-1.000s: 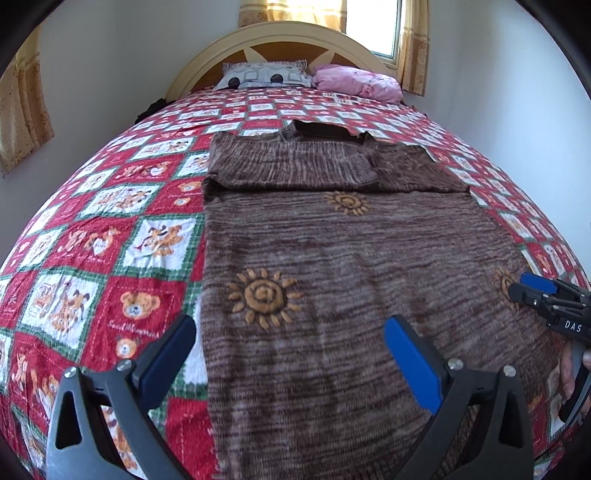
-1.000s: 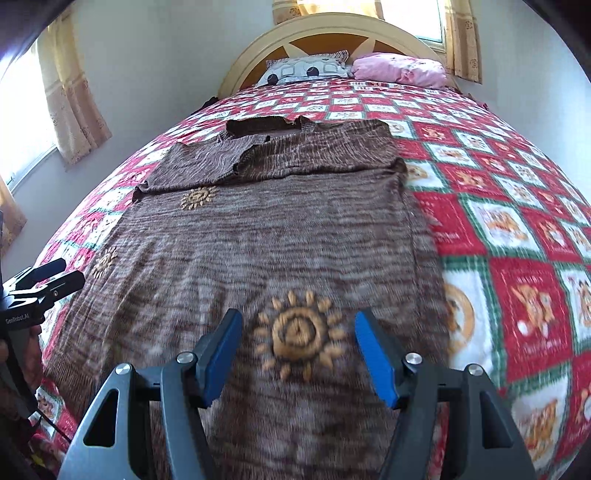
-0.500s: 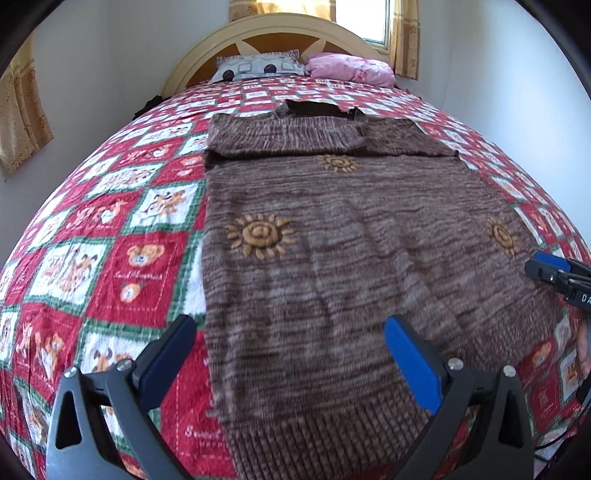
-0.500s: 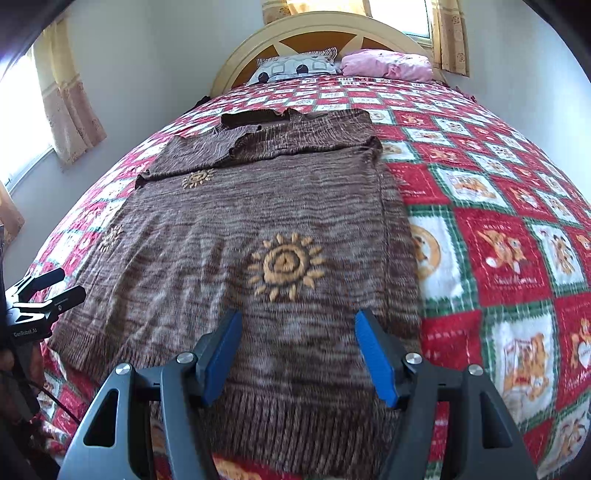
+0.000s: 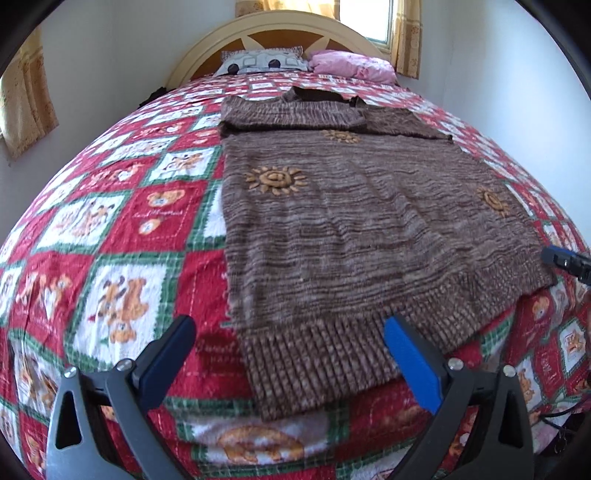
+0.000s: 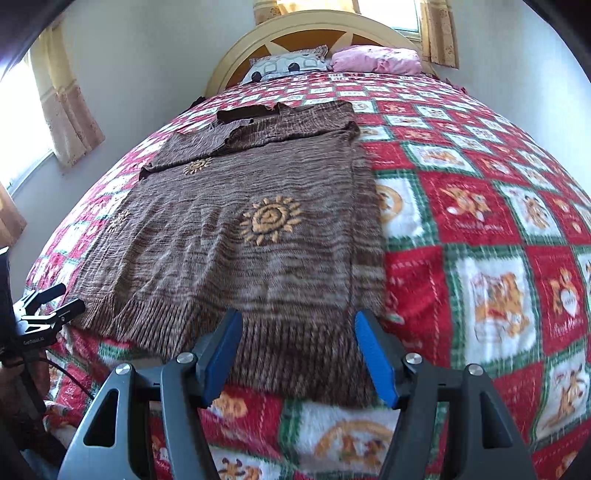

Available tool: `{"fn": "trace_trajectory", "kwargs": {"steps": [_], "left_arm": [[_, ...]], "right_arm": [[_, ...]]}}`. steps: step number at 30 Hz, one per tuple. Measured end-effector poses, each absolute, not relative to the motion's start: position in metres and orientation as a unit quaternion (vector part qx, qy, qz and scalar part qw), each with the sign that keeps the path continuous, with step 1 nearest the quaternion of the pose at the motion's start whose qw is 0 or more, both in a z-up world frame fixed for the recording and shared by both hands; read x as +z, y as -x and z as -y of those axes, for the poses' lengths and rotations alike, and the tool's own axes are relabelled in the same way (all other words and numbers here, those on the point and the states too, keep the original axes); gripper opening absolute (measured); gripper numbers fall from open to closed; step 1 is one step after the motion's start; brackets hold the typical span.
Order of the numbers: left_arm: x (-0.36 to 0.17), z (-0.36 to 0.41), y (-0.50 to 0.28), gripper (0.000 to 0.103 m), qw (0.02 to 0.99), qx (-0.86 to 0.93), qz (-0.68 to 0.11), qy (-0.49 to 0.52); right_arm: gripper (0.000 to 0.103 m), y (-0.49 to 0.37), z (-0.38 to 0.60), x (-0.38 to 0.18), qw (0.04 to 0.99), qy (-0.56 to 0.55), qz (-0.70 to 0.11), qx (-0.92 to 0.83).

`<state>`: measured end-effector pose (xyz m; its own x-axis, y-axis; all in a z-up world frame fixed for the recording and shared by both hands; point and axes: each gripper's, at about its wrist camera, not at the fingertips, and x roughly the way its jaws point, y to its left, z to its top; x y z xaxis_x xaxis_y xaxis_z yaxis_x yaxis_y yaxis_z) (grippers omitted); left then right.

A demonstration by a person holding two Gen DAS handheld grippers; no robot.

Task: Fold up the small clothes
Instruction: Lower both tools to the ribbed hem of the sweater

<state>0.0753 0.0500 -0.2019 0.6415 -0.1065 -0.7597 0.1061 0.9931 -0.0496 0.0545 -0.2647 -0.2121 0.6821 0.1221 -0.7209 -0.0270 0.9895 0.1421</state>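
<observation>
A brown knitted sweater (image 5: 343, 229) with orange sun patterns lies flat on the bed, sleeves folded across its top; it also shows in the right wrist view (image 6: 251, 236). My left gripper (image 5: 288, 358) is open and empty, just above the left corner of the ribbed hem (image 5: 314, 362). My right gripper (image 6: 299, 354) is open and empty over the hem's right corner (image 6: 306, 350). The right gripper's tip (image 5: 565, 258) shows at the right edge of the left wrist view; the left gripper (image 6: 48, 306) shows at the left edge of the right wrist view.
The bed is covered by a red, white and green patchwork quilt (image 5: 122, 229) with bear pictures. A grey patterned pillow (image 5: 262, 62) and a pink pillow (image 5: 351, 66) lie at the headboard (image 5: 280, 29). Curtained windows (image 6: 62, 99) flank the bed.
Both grippers have pulled back toward the foot of the bed, from over the sweater's middle to its ribbed hem. Both stayed open.
</observation>
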Motion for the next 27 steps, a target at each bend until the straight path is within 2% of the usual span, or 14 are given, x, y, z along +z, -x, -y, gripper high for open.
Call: {"fn": "trace_trajectory", "kwargs": {"steps": [14, 18, 20, 27], "left_arm": [[-0.207, -0.072, -0.065, 0.096, 0.904, -0.072, -0.416, 0.063], [-0.204, -0.077, -0.058, 0.075, 0.908, -0.073, -0.402, 0.093], [-0.203, -0.074, -0.056, 0.067, 0.908, -0.076, -0.401, 0.093], [-0.207, -0.071, -0.053, 0.067, 0.915, -0.076, -0.388, 0.084]], "right_arm": [[0.064, -0.039, 0.295, -0.219, 0.912, -0.109, -0.393, 0.035], [0.064, -0.039, 0.299, -0.22, 0.912, -0.127, -0.387, 0.044], [0.064, -0.039, 0.302, -0.221, 0.911, -0.134, -0.386, 0.048], [0.064, -0.038, 0.302, -0.221, 0.912, -0.136, -0.384, 0.054]]}}
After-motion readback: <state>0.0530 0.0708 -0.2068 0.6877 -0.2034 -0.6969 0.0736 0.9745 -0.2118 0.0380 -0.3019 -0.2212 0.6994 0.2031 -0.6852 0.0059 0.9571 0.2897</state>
